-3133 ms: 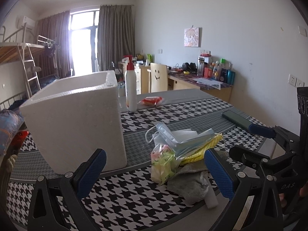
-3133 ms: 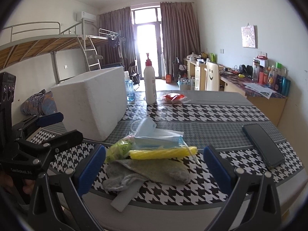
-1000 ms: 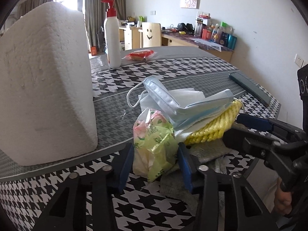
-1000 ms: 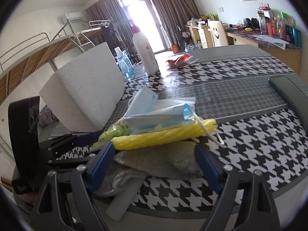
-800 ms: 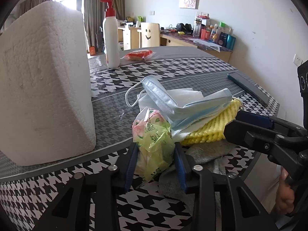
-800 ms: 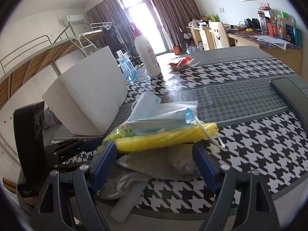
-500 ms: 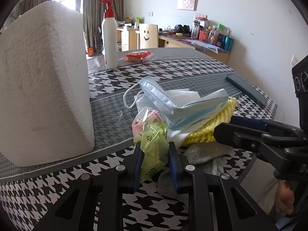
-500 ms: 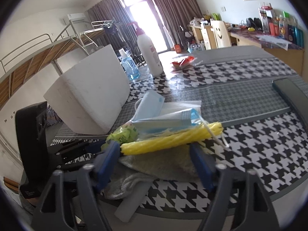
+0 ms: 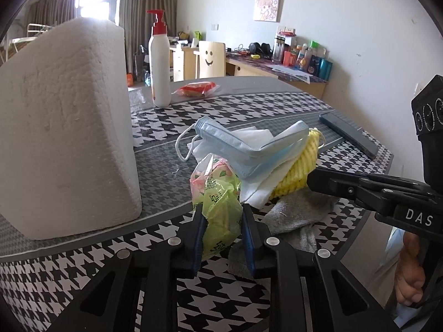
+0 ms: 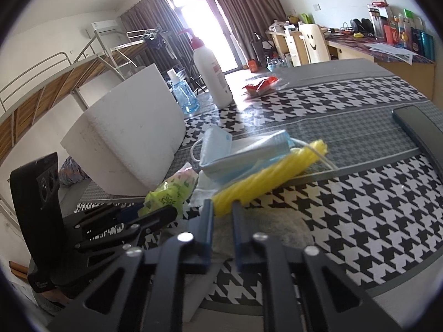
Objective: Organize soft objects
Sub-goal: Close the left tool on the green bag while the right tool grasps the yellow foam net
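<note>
Your left hand-held gripper [image 9: 221,231] is clenched on the green tissue packet [image 9: 218,207] at the near left of the pile, both blue pads pressing into its crinkled wrapper. Your right hand-held gripper [image 10: 223,222] has its jaws drawn close around the near end of the yellow twisted roll [image 10: 265,177], which lies slantwise across the pile; whether the pads are really biting the roll or only flanking its tip, the right wrist view does not settle (the gap looks narrow, so treat it as a light hold at best).

Around these two lie a blue face mask [image 9: 249,149] on top, white tissue [image 9: 257,185] under it, and a grey sock [image 9: 299,210] at the bottom, all heaped near the front edge of the table [image 9: 277,110]. The white foam box [image 9: 63,127] stands just left of the heap, and a dark phone [image 9: 349,135] lies far right.

You appear to be at the grasp stage, with nothing sorted yet. The next move probably calls for lifting the packet clear and slowly, since the mask leans over it and may drag along. The foam box looks like the likely destination.
</note>
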The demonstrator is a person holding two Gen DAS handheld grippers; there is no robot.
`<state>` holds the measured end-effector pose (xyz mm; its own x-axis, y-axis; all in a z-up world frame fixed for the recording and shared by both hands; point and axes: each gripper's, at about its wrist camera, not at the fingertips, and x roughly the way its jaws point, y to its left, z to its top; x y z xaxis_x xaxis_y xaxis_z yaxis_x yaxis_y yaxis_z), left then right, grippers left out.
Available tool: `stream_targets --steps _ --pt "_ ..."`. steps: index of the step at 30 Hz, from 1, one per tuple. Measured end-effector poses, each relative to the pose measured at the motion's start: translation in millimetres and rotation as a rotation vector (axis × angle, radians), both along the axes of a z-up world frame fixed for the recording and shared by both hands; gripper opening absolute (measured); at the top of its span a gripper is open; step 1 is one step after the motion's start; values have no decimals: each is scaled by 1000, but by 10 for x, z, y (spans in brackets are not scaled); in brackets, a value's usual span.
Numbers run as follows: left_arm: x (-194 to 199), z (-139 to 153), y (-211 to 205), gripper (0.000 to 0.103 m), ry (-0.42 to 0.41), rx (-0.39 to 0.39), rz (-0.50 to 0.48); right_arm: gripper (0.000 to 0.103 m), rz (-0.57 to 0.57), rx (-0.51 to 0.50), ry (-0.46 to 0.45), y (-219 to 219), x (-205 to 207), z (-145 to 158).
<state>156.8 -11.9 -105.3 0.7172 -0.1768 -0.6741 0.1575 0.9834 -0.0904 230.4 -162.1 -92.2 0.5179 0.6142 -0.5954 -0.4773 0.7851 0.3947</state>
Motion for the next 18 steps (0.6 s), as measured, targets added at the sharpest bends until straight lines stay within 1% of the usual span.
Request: stream_targets --steps 4,9,18 --pt "-67 36 5 26 -16 -4 -7 8 3 -4 -16 -2 -42 35" --pt "-124 56 29 26 -26 -6 -2 7 -1 -11 -49 -19 -136 104" --pt "-304 197 81 26 -71 -8 1 7 -27 -11 -91 -84 -288 234"
